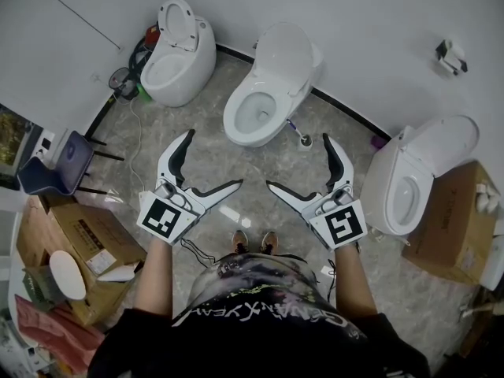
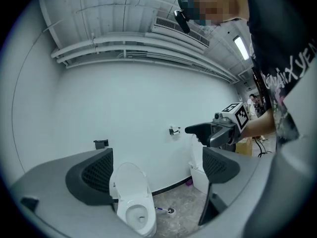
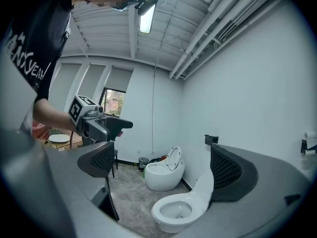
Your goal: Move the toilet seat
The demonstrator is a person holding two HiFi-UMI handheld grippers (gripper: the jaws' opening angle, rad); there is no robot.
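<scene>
Head view: left gripper (image 1: 214, 157) and right gripper (image 1: 297, 160) held level before person, side by side over stone floor (image 1: 205, 152). Both released, jaws spread wide, nothing between them; both gripper views confirm. Middle toilet (image 1: 252, 113) straight ahead, against wall, well apart from both grippers. Toilet seat (image 1: 285, 50) appears raised with lid, leaning back; ring not separable from lid. Toilet brush (image 1: 303, 138) on floor just beside middle toilet. Egg-shaped toilet (image 1: 177, 57) at left, third toilet (image 1: 413, 176) at right.
</scene>
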